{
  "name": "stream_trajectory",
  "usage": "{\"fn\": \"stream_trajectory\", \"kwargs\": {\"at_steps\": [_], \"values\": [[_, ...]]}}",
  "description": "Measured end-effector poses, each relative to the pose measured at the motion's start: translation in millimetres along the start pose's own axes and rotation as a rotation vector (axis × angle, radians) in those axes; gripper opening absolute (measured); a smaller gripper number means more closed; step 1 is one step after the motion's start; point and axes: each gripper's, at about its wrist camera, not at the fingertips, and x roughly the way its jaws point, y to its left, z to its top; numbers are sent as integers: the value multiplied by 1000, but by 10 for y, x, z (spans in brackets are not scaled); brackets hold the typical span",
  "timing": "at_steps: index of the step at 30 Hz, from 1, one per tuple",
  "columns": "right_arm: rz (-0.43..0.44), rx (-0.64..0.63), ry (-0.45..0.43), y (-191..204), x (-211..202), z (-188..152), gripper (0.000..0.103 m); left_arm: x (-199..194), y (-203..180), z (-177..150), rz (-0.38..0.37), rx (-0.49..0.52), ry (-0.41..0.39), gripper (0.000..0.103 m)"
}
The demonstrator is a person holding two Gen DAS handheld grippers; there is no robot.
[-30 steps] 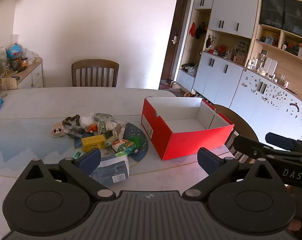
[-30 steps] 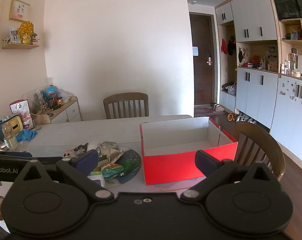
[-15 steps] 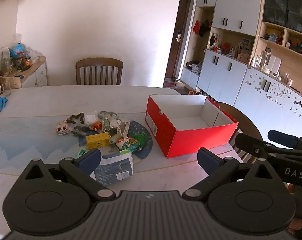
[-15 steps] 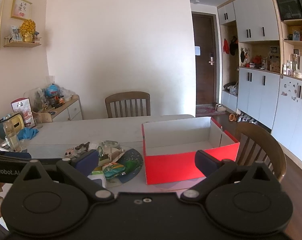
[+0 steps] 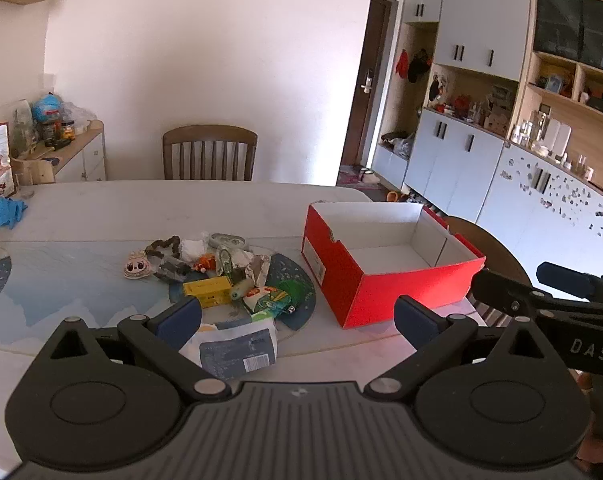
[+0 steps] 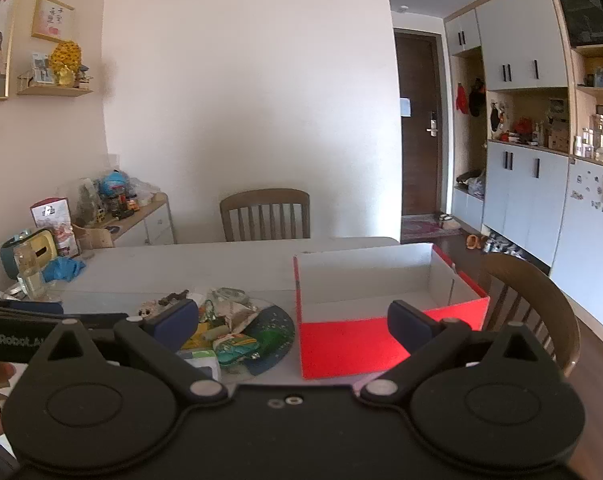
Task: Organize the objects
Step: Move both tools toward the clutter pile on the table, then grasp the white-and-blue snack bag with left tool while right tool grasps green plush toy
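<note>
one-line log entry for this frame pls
left gripper: open, empty | right gripper: open, empty | red box: empty | clutter pile: untouched on table

We record bright, even daylight in both wrist views, with no motion blur. The pale wall (image 5: 205,60) is washed out toward its lower right, near the doorway. The red box (image 6: 353,346) shows an oversaturated, glowing front face in the right wrist view. Soft shadows lie under the clutter on the table (image 5: 101,208). Fisheye distortion bows the cabinets (image 5: 481,40) at the frame edges, and the corners vignette to black.
</note>
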Motion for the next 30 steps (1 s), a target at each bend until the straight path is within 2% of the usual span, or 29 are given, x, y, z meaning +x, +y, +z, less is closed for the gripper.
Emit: {"fn": "stream_trajectory", "kwargs": {"at_steps": [10, 16, 20, 22, 26, 30], "values": [[47, -43, -20, 141, 54, 66, 101, 31, 132, 38, 15, -17, -12, 103], [66, -46, 30, 260, 292, 68, 101, 209, 348, 55, 9, -31, 21, 102], [62, -46, 72, 364, 502, 72, 100, 436, 517, 78, -21, -42, 71, 102], [61, -43, 100, 408, 640, 69, 97, 561, 586, 69, -32, -18, 88, 102], [34, -20, 166, 462, 931, 41, 93, 860, 704, -6, 2, 56, 119, 102], [23, -15, 227, 513, 1213, -17, 90, 1141, 781, -106, -12, 132, 157, 102]]}}
